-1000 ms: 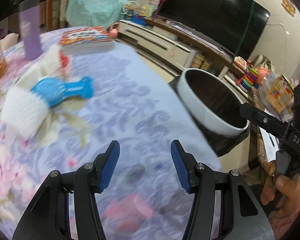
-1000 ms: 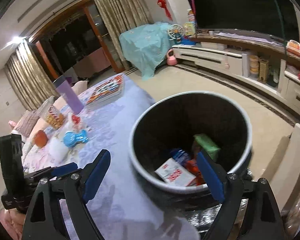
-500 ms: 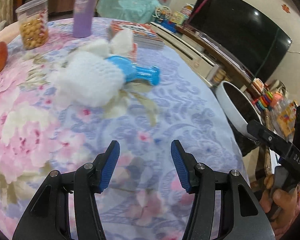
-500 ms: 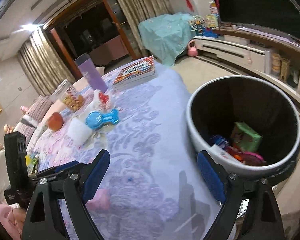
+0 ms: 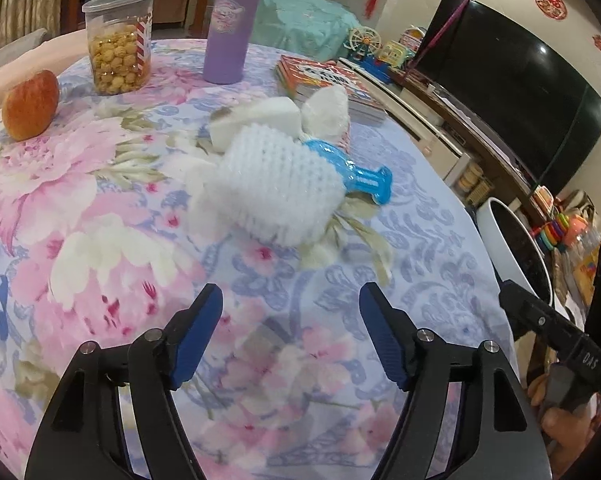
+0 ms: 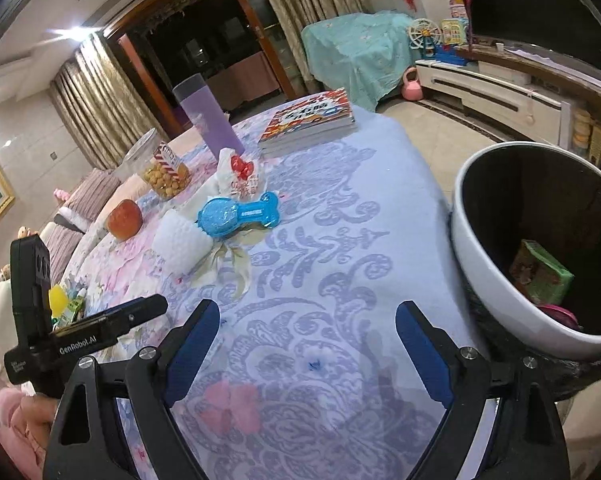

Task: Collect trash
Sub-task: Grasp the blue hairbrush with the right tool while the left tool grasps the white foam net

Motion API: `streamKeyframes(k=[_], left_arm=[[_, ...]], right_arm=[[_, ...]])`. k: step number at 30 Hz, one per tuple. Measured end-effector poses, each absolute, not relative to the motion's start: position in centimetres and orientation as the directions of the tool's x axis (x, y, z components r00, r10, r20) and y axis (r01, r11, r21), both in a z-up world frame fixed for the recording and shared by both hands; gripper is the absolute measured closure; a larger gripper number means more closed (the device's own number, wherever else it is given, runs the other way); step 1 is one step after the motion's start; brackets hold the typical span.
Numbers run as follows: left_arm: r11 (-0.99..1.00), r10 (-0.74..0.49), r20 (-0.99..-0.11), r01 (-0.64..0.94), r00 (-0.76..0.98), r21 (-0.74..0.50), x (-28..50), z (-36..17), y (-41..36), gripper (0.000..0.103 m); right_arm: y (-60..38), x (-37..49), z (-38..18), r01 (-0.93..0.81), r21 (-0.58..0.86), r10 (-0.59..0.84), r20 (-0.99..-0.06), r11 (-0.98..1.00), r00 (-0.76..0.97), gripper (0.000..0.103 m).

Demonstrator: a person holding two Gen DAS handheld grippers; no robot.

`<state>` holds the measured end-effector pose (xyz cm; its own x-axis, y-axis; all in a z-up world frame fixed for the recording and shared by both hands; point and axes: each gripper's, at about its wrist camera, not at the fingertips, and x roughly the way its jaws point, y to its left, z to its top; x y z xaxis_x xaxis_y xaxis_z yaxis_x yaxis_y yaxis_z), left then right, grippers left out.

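Note:
A white-rimmed black trash bin (image 6: 500,256) stands beside the table's right edge, with a green box (image 6: 542,272) and other litter inside; it also shows in the left wrist view (image 5: 496,240). On the floral tablecloth lie a white-bristled brush with a blue handle (image 5: 284,176) (image 6: 236,212), white crumpled paper (image 5: 324,112) and a white wrapper with red print (image 6: 238,178). My left gripper (image 5: 290,340) is open and empty, just short of the brush. My right gripper (image 6: 306,356) is open and empty over the table, left of the bin.
An apple (image 5: 30,104), a jar of snacks (image 5: 118,40), a purple tumbler (image 5: 232,20) and a stack of books (image 5: 328,84) stand at the table's far side. Small yellow and green items (image 6: 64,304) lie at the left edge. A TV and a cabinet stand behind the bin.
Both grippers have swung left from the bin toward the table. The left gripper has come nearer to the brush. The bin has shifted to the right edge of both views.

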<state>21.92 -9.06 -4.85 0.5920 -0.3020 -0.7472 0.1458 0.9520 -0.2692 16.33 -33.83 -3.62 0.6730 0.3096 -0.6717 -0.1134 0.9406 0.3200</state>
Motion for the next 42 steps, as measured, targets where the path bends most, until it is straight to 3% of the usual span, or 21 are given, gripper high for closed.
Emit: streamKeyframes(k=[6, 14, 15, 16, 17, 18, 19, 22, 38, 40, 42], left_arm=[[0.954, -0.293, -0.746, 0.135, 0.599, -0.267, 24.0, -4.5, -8.5, 0.022], [0.96, -0.277, -0.733, 0.152, 0.621, -0.234, 26.7, -4.8, -8.9, 0.022], [0.96, -0.277, -0.723, 0.158, 0.632, -0.229, 26.9, -4.8, -8.9, 0.03], [0.96, -0.278, -0.715, 0.167, 0.642, -0.224, 27.0, -4.8, -8.8, 0.05], [0.959, -0.283, -0.716, 0.179, 0.638, -0.22, 27.4, -4.9, -8.9, 0.061], [0.955, -0.297, -0.719, 0.189, 0.628, -0.23, 27.7, -5.1, -8.9, 0.08], [0.95, -0.311, -0.721, 0.194, 0.619, -0.243, 28.0, -5.2, -8.8, 0.089], [0.946, -0.324, -0.717, 0.191, 0.618, -0.263, 28.0, -5.4, -8.1, 0.097], [0.918, -0.385, -0.707, 0.168, 0.593, -0.36, 23.1, -5.0, -3.3, 0.097], [0.916, -0.388, -0.705, 0.165, 0.593, -0.365, 23.0, -4.9, -3.1, 0.097], [0.916, -0.389, -0.704, 0.166, 0.594, -0.366, 22.9, -4.9, -3.0, 0.097]], right_arm=[[-32.6, 18.0, -4.0, -0.149, 0.311, 0.329, -0.678, 0.939, 0.657, 0.012], [-32.1, 20.4, -4.8, -0.167, 0.315, 0.346, -0.691, 0.934, 0.635, 0.012], [-32.0, 20.7, -4.9, -0.168, 0.316, 0.348, -0.693, 0.934, 0.631, 0.012], [-31.9, 21.1, -5.1, -0.168, 0.316, 0.349, -0.697, 0.934, 0.627, 0.012], [-31.9, 21.2, -5.2, -0.169, 0.315, 0.349, -0.699, 0.934, 0.624, 0.012], [-31.8, 21.5, -5.3, -0.17, 0.314, 0.349, -0.701, 0.934, 0.622, 0.012], [-31.7, 21.7, -5.4, -0.171, 0.314, 0.35, -0.702, 0.934, 0.62, 0.012], [-31.3, 22.4, -5.6, -0.18, 0.323, 0.362, -0.702, 0.929, 0.613, 0.012], [-27.3, 29.3, -6.7, -0.314, 0.303, 0.433, -0.714, 0.9, 0.551, 0.014], [-26.6, 29.1, -6.9, -0.337, 0.286, 0.433, -0.72, 0.897, 0.541, 0.027], [-26.1, 28.9, -7.1, -0.338, 0.256, 0.409, -0.738, 0.906, 0.536, 0.063]])
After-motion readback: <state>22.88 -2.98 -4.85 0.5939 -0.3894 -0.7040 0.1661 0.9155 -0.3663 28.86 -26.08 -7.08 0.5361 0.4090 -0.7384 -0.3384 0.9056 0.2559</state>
